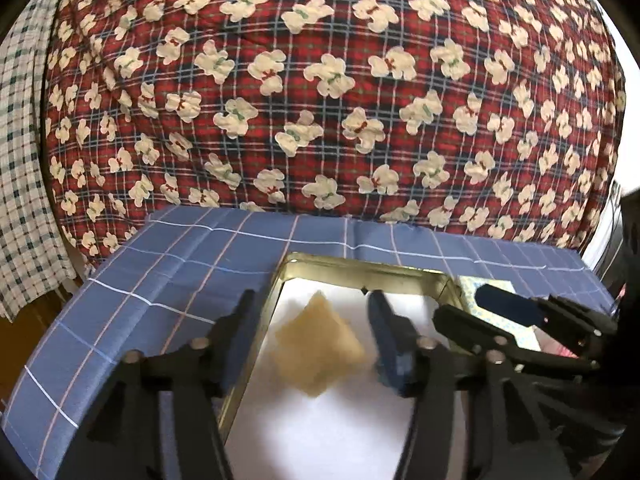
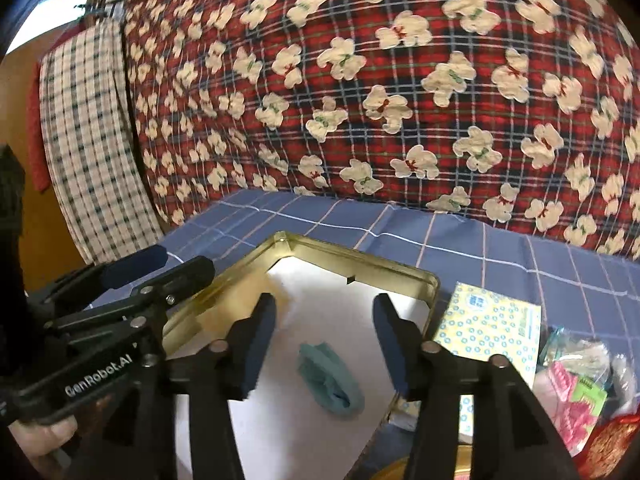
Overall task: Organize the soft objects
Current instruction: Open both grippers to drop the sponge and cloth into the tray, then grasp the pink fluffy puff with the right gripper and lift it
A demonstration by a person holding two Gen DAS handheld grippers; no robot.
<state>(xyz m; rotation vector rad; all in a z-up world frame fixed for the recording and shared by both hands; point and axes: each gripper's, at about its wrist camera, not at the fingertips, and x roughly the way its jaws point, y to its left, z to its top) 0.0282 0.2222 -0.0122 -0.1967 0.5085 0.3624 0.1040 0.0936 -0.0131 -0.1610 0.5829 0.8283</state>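
Note:
A gold tin box [image 1: 360, 266] [image 2: 360, 260] with a white bottom sits on a blue checked cloth. In the left wrist view a tan folded soft piece [image 1: 320, 344] lies inside it, between the fingers of my open, empty left gripper [image 1: 312, 320]. In the right wrist view a teal rolled soft piece [image 2: 330, 380] lies on the box bottom, below and between the fingers of my open, empty right gripper [image 2: 324, 320]. Each gripper shows in the other's view, the right one [image 1: 520, 320] at the right and the left one [image 2: 132, 280] at the left.
A red plaid quilt with white bears [image 1: 320, 80] rises behind the blue checked cloth [image 1: 160, 272]. A yellow patterned tissue pack [image 2: 488, 332] and pink and green packets [image 2: 576, 392] lie to the right of the box. A checked towel [image 2: 88, 140] hangs at the left.

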